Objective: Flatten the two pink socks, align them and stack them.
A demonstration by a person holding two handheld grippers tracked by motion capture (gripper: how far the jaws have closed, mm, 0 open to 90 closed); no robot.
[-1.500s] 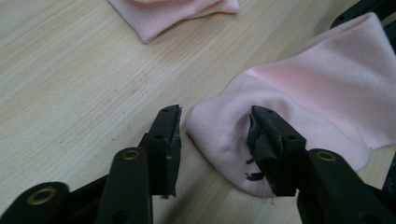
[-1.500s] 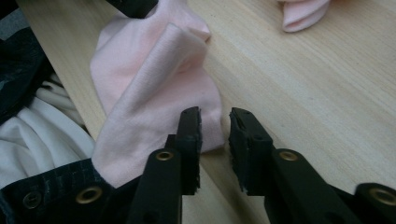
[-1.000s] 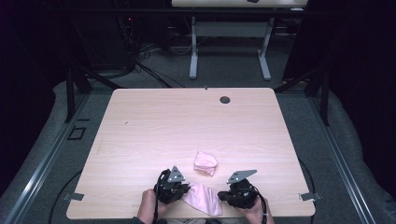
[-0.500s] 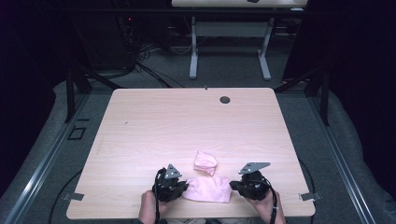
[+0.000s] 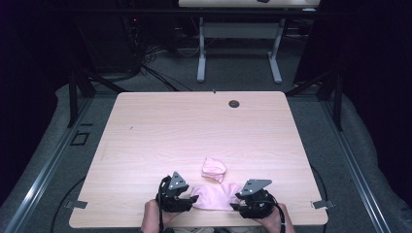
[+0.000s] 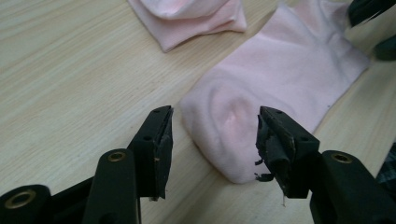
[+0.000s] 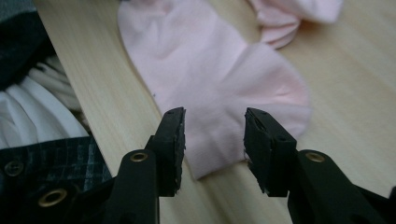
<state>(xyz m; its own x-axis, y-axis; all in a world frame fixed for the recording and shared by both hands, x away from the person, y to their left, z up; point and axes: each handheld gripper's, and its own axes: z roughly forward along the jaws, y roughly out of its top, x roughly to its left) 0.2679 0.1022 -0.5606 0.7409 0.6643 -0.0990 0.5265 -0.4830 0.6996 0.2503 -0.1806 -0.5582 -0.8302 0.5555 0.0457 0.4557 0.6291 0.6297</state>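
1. Leftmost, the left tool (image 5: 187,198) sits at the near edge of the table (image 5: 160,136) with its jaws spread, straddling the rounded toe end of the flat pink sock (image 5: 214,196) without pinching it.
2. Between the tools, the sock lies flat, its long axis running left to right along the table edge, toe toward the left tool. It looks light, soft and limp, so it would likely sag unless taken by both ends.
3. Just beyond it lies a folded pink sock (image 5: 214,168).
4. Rightmost, the right tool (image 5: 240,203) is also spread, framing the sock's cuff end, the sensible hold.
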